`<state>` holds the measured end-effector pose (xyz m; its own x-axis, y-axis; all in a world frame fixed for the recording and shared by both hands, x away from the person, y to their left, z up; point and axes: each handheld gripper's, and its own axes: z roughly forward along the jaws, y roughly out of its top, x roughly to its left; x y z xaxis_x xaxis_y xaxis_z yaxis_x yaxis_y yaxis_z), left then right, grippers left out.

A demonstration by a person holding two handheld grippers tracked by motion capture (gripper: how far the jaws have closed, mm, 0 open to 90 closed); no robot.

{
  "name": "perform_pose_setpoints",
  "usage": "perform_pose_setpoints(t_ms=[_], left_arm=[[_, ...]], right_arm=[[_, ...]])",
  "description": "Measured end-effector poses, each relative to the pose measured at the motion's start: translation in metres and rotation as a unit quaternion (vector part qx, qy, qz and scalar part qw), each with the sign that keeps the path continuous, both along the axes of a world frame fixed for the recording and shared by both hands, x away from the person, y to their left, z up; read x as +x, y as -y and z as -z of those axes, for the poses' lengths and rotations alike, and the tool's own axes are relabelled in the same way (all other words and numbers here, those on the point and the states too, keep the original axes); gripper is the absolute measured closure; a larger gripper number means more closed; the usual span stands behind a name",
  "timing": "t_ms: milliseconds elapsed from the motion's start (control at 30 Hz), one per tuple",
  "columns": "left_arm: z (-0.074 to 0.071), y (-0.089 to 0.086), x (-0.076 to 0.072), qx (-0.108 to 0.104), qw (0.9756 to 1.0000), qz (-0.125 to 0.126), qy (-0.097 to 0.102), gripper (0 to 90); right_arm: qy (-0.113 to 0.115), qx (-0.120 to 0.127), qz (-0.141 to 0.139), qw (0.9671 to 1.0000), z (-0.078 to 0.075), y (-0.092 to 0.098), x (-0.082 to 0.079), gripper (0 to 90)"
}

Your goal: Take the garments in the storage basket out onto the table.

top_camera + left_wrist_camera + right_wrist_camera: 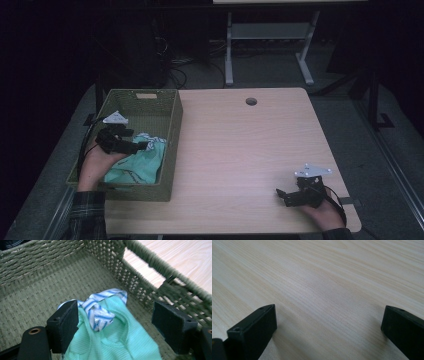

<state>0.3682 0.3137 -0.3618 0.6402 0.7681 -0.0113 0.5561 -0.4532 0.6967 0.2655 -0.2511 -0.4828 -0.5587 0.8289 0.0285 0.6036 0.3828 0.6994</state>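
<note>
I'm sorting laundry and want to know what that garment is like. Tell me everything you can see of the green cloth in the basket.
The green cloth is mint-coloured, with a fine ribbed knit look and a white part with blue stripes bunched at its top. It lies crumpled on the floor of the woven basket, towards the near right corner. The left gripper hangs open over it, jaws either side; one jaw looks to be against the fabric.
</note>
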Motion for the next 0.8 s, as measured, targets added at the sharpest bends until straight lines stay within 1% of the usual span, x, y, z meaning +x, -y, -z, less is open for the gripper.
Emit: perform_pose_setpoints(t_ms=[67, 100, 367, 433, 500, 533, 567, 633, 667, 733, 800], left_arm=[[0.001, -0.001, 0.001, 0.003, 1.0, 0.0, -0.001, 21.2], [0.004, -0.002, 0.002, 0.009, 0.9999, -0.004, -0.004, 21.2], [0.012, -0.005, 0.004, 0.013, 0.9999, -0.006, -0.007, 22.1], [0.016, -0.005, 0.006, 0.024, 0.9996, -0.008, -0.013, 22.1], [0.017, -0.005, 0.006, 0.026, 0.9995, -0.008, -0.014, 22.1], [0.019, -0.005, 0.007, 0.032, 0.9993, -0.009, -0.018, 22.1], [0.019, -0.005, 0.007, 0.032, 0.9993, -0.009, -0.018, 22.2], [0.021, -0.005, 0.008, 0.045, 0.9987, -0.011, -0.024, 22.3], [0.021, -0.005, 0.008, 0.045, 0.9987, -0.011, -0.024, 22.3], [0.023, -0.004, 0.009, 0.055, 0.998, -0.011, -0.03, 22.3], [0.025, -0.004, 0.01, 0.057, 0.9978, -0.011, -0.032, 22.3]], right_arm=[[0.0, 0.0, 0.0, 1.0, 0.0, 0.0, 0.0, 0.0], [-0.001, 0.0, 0.001, 1.0, 0.0, 0.0, 0.0, 0.0], [0.0, 0.0, 0.0, 1.0, 0.0, 0.0, 0.0, 0.0], [0.0, 0.0, 0.0, 1.0, 0.0, 0.0, 0.0, 0.0], [0.0, 0.0, 0.0, 1.0, 0.0, 0.0, 0.0, 0.0], [0.0, 0.0, 0.0, 1.0, 0.0, 0.0, 0.0, 0.0], [0.0, 0.0, 0.0, 1.0, 0.0, 0.0, 0.0, 0.0], [0.0, 0.0, 0.0, 1.0, 0.0, 0.0, 0.0, 0.0], [0.0, 0.0, 0.0, 1.0, 0.0, 0.0, 0.0, 0.0], [0.0, 0.0, 0.0, 1.0, 0.0, 0.0, 0.0, 0.0], [0.0, 0.0, 0.0, 1.0, 0.0, 0.0, 0.0, 0.0]])
